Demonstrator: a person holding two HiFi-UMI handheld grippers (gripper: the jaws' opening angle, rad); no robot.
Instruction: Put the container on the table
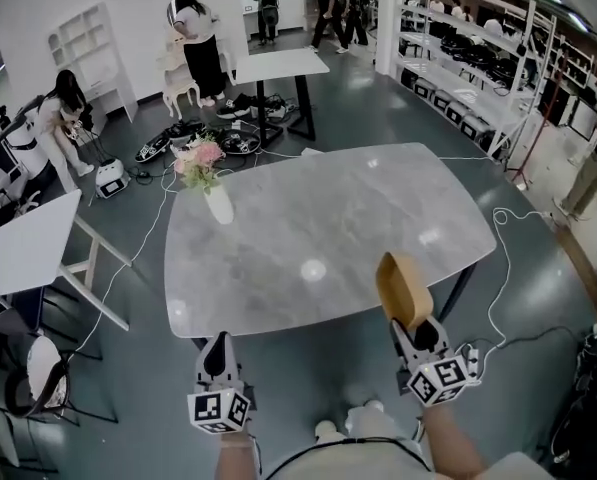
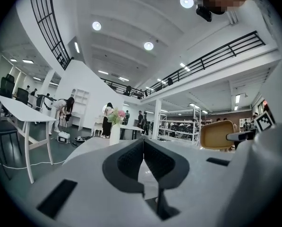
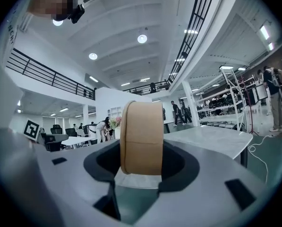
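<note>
Right hand-held gripper [image 1: 414,330] grasps tan wooden container [image 1: 403,286] over grey marble counter [image 1: 328,208] edge.
Left hand-held gripper [image 1: 217,360] clenched, empty; next seems lowering, then release.

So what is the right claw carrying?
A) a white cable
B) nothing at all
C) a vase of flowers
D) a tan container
D: the right gripper view shows the right claw with its jaws clamped on a tan container, which stands on edge between them.
</note>
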